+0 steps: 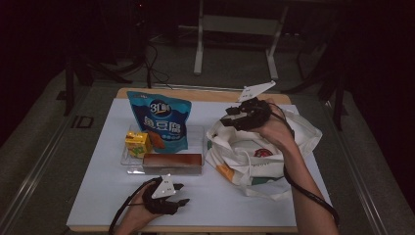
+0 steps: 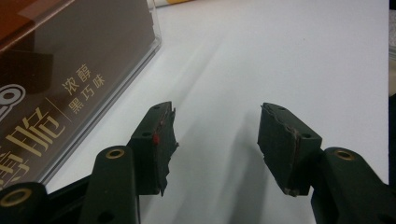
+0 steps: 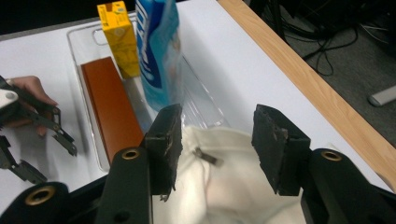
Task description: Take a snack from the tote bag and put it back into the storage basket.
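white tote bag [image 3: 219,186] just beneath the open right hand-held gripper [image 3: 215,140]

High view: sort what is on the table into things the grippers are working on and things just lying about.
In hand:
white tote bag, under the right gripper
right gripper, jaws open
left gripper, jaws open, on the table

Lying about:
clear tray
blue snack bag
yellow carton
brown box

The high view looks down on the table [image 1: 98,196]; both gripper views sit low, sharing the brown box [image 2: 56,70].
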`<state>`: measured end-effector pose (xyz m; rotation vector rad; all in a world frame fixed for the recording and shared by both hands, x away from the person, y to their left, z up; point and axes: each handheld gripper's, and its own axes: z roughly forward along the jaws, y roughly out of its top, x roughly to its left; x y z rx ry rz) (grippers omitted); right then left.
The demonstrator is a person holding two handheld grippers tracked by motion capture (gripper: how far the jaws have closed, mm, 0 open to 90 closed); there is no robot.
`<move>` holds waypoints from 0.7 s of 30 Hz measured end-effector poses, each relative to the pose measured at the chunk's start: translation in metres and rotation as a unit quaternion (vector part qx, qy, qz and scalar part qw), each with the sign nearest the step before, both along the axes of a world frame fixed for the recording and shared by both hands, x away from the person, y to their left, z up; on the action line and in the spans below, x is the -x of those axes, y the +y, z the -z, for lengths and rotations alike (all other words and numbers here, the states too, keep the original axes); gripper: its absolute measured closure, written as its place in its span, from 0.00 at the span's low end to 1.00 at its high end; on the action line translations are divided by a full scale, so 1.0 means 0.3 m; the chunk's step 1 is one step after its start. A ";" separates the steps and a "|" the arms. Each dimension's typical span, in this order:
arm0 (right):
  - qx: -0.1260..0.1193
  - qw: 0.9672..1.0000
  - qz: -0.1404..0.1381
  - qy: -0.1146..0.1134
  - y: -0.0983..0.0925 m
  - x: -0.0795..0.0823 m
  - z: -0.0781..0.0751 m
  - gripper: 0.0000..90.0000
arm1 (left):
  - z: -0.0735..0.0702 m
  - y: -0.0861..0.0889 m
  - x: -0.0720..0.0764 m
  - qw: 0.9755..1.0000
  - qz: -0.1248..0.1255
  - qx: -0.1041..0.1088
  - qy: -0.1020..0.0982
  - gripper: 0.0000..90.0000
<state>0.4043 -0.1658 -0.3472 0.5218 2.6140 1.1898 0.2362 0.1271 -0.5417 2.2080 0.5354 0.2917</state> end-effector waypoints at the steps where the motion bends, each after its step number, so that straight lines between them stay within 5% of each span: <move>1: 0.001 1.000 0.002 0.000 -0.011 -0.001 0.001 0.58 | 0.000 0.000 0.000 1.000 0.000 0.000 0.000 0.51; 14: 0.060 0.998 0.025 0.027 -0.124 -0.016 0.055 0.59 | 0.000 0.000 0.000 1.000 0.000 0.000 0.000 0.51; 21: 0.105 0.993 0.039 0.039 -0.154 -0.021 0.101 0.58 | 0.000 0.000 0.001 1.000 0.000 -0.001 -0.002 0.51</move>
